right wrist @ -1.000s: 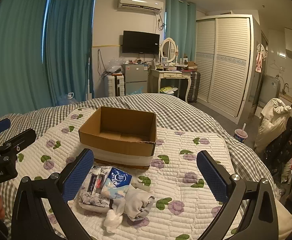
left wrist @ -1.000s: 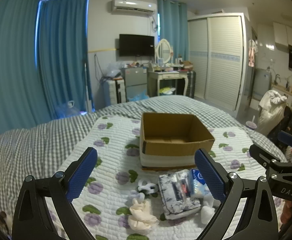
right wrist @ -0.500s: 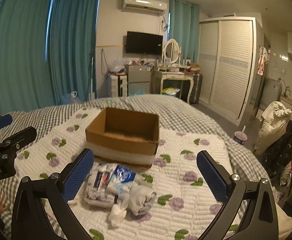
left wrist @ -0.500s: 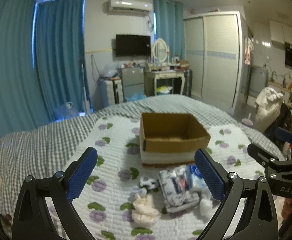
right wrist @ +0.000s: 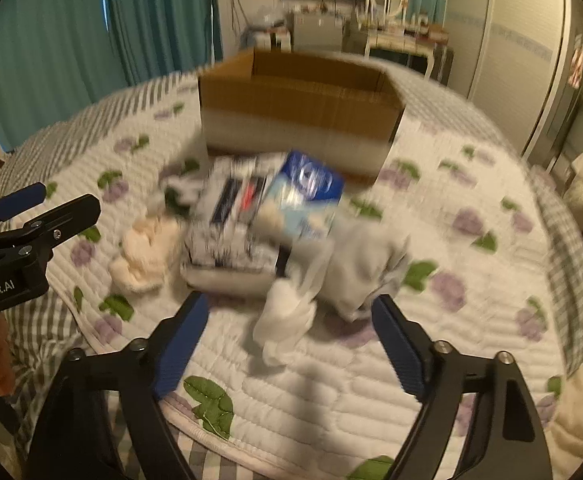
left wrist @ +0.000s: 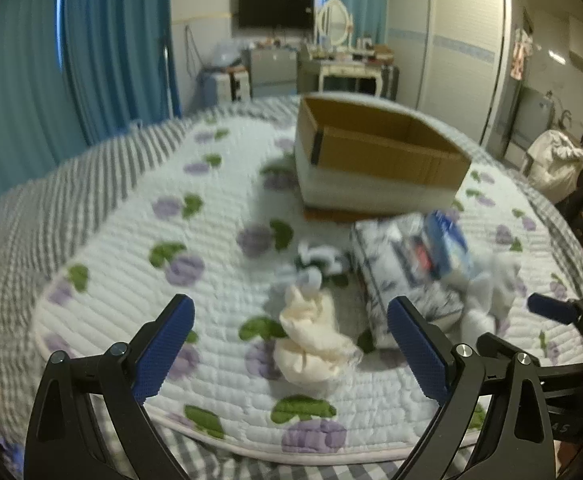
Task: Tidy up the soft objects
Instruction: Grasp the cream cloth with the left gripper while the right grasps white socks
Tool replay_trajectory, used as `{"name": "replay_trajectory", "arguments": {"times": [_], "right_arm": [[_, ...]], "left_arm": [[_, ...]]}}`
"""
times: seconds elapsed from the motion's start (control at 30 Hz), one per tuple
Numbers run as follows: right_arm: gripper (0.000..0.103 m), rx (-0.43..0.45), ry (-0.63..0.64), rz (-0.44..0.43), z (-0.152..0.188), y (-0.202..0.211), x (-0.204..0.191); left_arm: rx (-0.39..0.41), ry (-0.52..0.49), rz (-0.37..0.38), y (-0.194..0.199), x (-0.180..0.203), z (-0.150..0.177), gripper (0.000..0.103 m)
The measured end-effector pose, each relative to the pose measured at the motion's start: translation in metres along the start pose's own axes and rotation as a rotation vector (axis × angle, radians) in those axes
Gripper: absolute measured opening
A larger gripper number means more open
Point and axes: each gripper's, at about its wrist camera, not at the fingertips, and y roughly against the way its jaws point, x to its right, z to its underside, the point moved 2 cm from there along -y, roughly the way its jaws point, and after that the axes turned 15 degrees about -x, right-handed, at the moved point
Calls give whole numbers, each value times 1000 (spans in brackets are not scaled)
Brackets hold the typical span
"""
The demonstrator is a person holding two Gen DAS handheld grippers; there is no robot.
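Largest first, we list a floral quilt (left wrist: 139, 264); cardboard box (left wrist: 375, 156) at twelve o'clock; patterned tissue pack (left wrist: 403, 268); grey-white cloth (right wrist: 355, 268) before our right gripper (right wrist: 287, 344), jaws just narrowing, empty; cream cloth (left wrist: 311, 340) between our left gripper's (left wrist: 291, 344) spread, empty jaws.

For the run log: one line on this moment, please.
left gripper: open over cream cloth | right gripper: open, closing, near white sock | box: empty

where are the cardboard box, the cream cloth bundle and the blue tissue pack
cardboard box (left wrist: 387, 156), left wrist view, on its brown front wall
cream cloth bundle (left wrist: 311, 340), left wrist view, on the middle of the bundle
blue tissue pack (right wrist: 311, 184), right wrist view, on its dark blue upper part
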Motion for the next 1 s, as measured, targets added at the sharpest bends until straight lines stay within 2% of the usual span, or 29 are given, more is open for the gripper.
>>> {"name": "replay_trajectory", "arguments": {"times": [0.13,0.17,0.2,0.27,0.37,0.53,0.57,0.6,0.63,0.7,1.0], "right_arm": [[66,-50,-25,-13,-2,-24,3],[61,-53,-27,-11,-2,-27,4],[49,-55,-27,-9,-3,-29,4],[35,-59,-34,-5,-6,-32,7],[27,-55,-42,-36,-9,-34,11],[26,-61,-36,-50,-12,-36,11],[26,-60,-34,-51,-12,-36,11],[26,-60,-32,-52,-12,-36,11],[26,-58,-30,-55,-12,-35,12],[25,-57,-28,-64,-11,-33,12],[23,37,-10,-99,-6,12,11]], "left_arm": [[-55,0,6,-25,2,8,98],[-66,-3,10,-31,3,9,98],[-84,-9,18,-38,4,10,98],[-104,-17,28,-47,6,12,98],[-136,-30,35,-59,9,10,96],[-219,-43,76,-82,11,8,62],[-238,-42,96,-86,10,9,44],[-262,-38,118,-90,10,11,36],[-266,-32,123,-90,9,12,34],[-258,-30,136,-85,10,13,24],[-161,-45,125,-24,18,17,20]]}}
